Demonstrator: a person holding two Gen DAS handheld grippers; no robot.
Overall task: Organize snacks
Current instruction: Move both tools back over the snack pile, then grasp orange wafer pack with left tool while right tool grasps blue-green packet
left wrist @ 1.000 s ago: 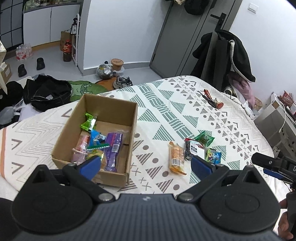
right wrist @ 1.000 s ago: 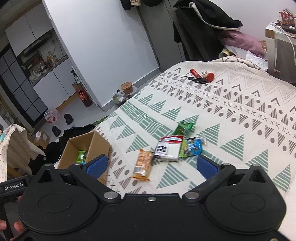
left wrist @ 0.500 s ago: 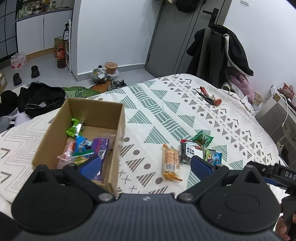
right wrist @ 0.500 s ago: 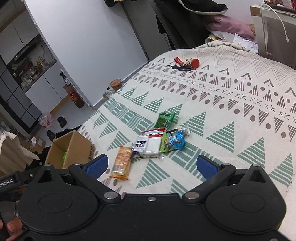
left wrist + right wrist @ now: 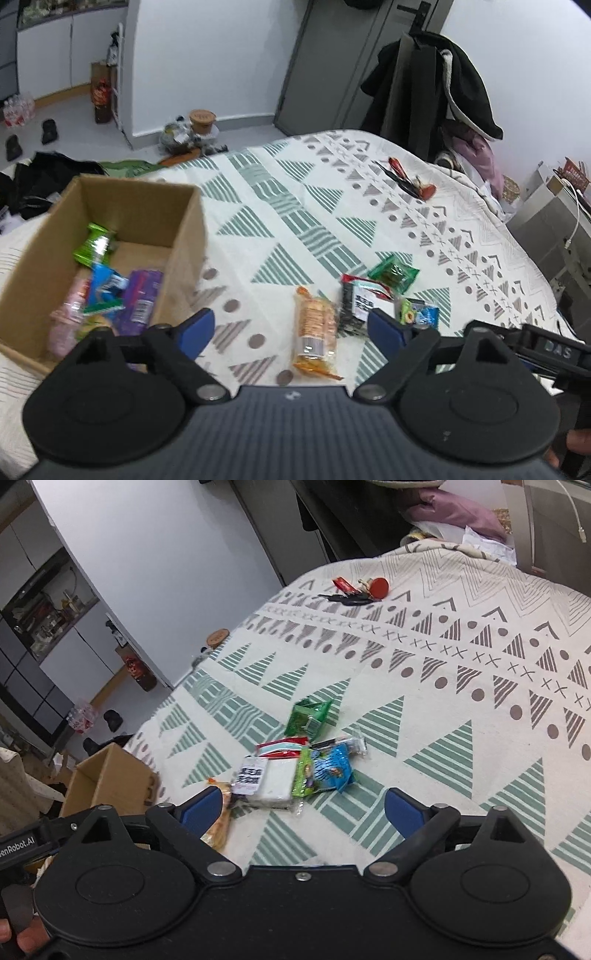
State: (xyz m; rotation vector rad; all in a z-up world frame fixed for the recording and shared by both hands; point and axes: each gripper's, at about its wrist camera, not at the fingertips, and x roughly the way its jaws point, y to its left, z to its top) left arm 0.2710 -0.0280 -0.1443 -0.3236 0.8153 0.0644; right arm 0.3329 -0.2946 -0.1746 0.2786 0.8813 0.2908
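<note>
task partly complete: several snacks lie in the cardboard box (image 5: 110, 236), while the orange cracker pack (image 5: 314, 328), white-and-black packet (image 5: 267, 780), blue packet (image 5: 332, 768) and green packet (image 5: 308, 718) remain on the bedspread (image 5: 461, 686); left gripper (image 5: 291, 326) and right gripper (image 5: 303, 808) spread wide, empty.

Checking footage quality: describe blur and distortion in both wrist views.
Left wrist: cardboard box and orange cracker pack smeared by motion blur; fisheye bends the door frame. Right wrist: blue snack packet fairly sharp, bedspread curved by the lens.
</note>
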